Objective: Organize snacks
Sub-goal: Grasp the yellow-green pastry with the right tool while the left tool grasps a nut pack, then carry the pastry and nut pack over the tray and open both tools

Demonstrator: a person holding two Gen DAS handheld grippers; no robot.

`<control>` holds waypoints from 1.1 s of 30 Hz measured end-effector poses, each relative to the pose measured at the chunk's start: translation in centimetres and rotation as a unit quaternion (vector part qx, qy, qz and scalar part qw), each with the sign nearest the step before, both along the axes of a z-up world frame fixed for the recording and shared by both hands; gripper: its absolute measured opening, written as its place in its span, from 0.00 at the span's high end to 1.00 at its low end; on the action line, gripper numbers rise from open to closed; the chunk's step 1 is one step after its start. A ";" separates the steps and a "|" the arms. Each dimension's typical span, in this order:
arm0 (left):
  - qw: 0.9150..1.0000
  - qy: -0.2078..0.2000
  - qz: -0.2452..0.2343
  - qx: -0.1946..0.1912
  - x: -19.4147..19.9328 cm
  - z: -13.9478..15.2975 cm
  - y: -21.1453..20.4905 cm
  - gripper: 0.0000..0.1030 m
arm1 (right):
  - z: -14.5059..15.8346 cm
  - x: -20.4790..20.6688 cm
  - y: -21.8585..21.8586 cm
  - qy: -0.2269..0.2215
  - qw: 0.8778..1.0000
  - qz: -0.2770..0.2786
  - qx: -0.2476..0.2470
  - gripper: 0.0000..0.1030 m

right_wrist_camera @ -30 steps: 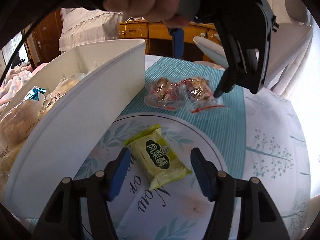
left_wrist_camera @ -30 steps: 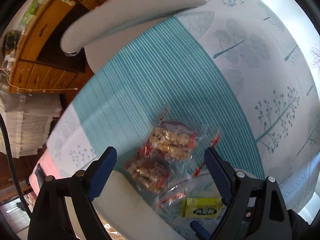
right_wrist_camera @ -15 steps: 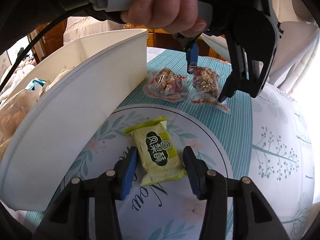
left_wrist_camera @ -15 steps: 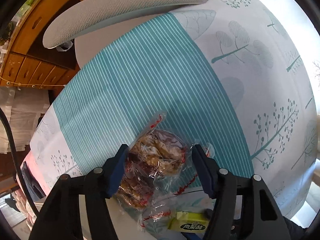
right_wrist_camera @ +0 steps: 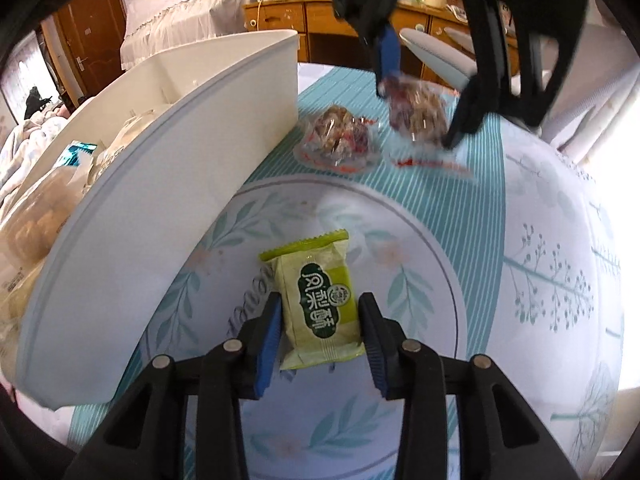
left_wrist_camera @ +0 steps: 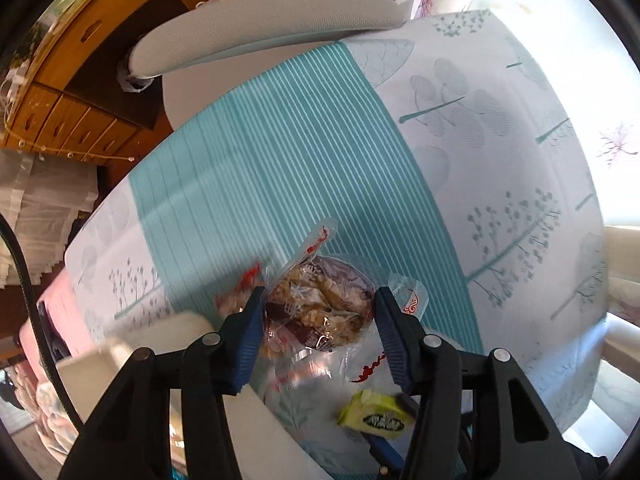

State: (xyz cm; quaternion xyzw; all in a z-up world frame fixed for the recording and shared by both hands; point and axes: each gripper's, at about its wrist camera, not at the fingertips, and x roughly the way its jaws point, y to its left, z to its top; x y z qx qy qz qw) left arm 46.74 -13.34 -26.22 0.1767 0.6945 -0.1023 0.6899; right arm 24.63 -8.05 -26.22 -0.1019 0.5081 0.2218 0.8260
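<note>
My left gripper (left_wrist_camera: 320, 296) points straight down, and its closing jaws press on a clear-wrapped nut snack packet (left_wrist_camera: 320, 312). In the right wrist view that packet (right_wrist_camera: 418, 114) hangs tilted in the left gripper (right_wrist_camera: 420, 108), with its red-printed tail near the cloth. A second nut packet (right_wrist_camera: 338, 136) lies on the teal stripes beside the white bin (right_wrist_camera: 180, 160). My right gripper (right_wrist_camera: 320, 320) is closing on a green packet (right_wrist_camera: 320, 300) that lies flat on the round leaf print. Both blue pads touch its long sides.
The white bin holds several wrapped snacks (right_wrist_camera: 36, 216) and stands at the left on the table. A grey chair (left_wrist_camera: 260, 36) and a wooden dresser (left_wrist_camera: 80, 80) stand beyond the table's far edge. The cloth with the tree pattern (right_wrist_camera: 560, 280) stretches to the right.
The left jaws narrowed around one nut packet and raised it off the cloth. The right gripper slid forward over the green packet, and its jaws closed in to the packet's sides.
</note>
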 end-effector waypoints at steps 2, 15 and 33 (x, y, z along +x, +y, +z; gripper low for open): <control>1.000 -0.002 0.009 -0.008 -1.0 1.6 0.7 0.50 | 0.2 -0.5 -0.3 0.013 1.000 -0.012 0.002 0.63; 0.996 -0.024 0.068 -0.044 -7.5 10.1 7.4 0.49 | 1.0 -3.1 -5.4 0.163 0.973 -0.152 0.053 0.63; 0.991 -0.013 0.107 -0.082 -18.0 12.5 20.3 0.49 | 6.8 -7.1 -5.3 0.179 0.930 -0.298 0.120 0.63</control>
